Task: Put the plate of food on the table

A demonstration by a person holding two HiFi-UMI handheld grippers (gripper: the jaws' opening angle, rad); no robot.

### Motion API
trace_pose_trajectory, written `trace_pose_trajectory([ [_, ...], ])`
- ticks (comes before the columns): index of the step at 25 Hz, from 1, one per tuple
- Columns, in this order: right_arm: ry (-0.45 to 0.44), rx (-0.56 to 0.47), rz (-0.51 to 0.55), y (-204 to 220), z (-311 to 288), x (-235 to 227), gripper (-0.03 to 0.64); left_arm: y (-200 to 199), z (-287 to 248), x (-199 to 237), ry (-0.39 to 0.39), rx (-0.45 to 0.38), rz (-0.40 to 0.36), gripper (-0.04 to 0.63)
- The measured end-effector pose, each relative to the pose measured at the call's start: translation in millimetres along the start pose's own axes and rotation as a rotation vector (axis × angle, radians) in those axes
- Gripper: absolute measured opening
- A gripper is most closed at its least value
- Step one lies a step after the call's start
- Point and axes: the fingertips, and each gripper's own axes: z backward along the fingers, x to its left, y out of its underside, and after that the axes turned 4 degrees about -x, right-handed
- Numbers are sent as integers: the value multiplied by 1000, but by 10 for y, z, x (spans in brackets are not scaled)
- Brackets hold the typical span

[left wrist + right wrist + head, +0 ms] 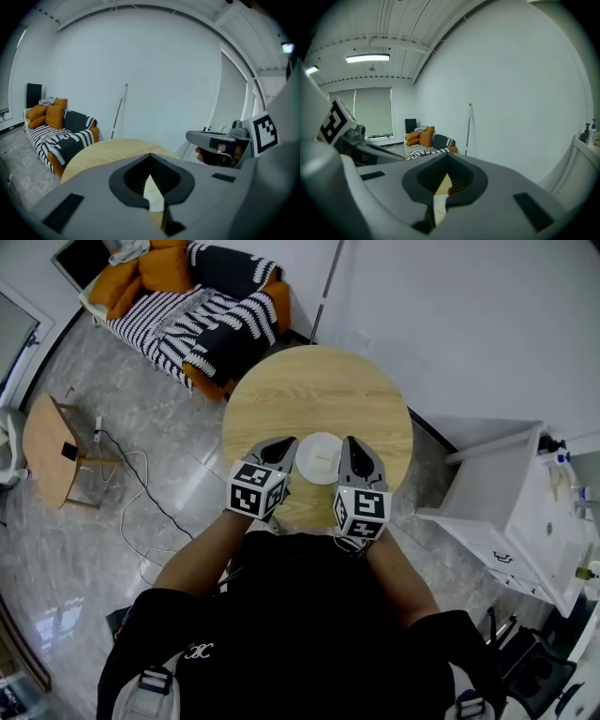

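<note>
Plate (321,457): white, over the near edge of the round table (319,390), midway between your two grippers. Whether it rests on the wood or hangs just above it cannot be told. Left gripper (284,454) and right gripper (352,456): each clamped on the rim, on opposite sides. Expect a stiff, smooth, breakable and probably light piece. The rim is the right place to hold, with both sides level, so nothing on it slides.

Upper left: sofa (234,296) with black-and-white striped throw (159,320) and orange cushions (150,273). Left: small wooden side table (47,451) on grey marbled floor (178,418), cables (141,479) trailing beside it. Right: white cabinet (506,512).
</note>
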Motion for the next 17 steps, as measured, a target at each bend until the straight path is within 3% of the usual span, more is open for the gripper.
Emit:
trace_pose_trajectory([
  [17,24,7,0,21,27,-28,5,-28,21,59,-5,-6,16,8],
])
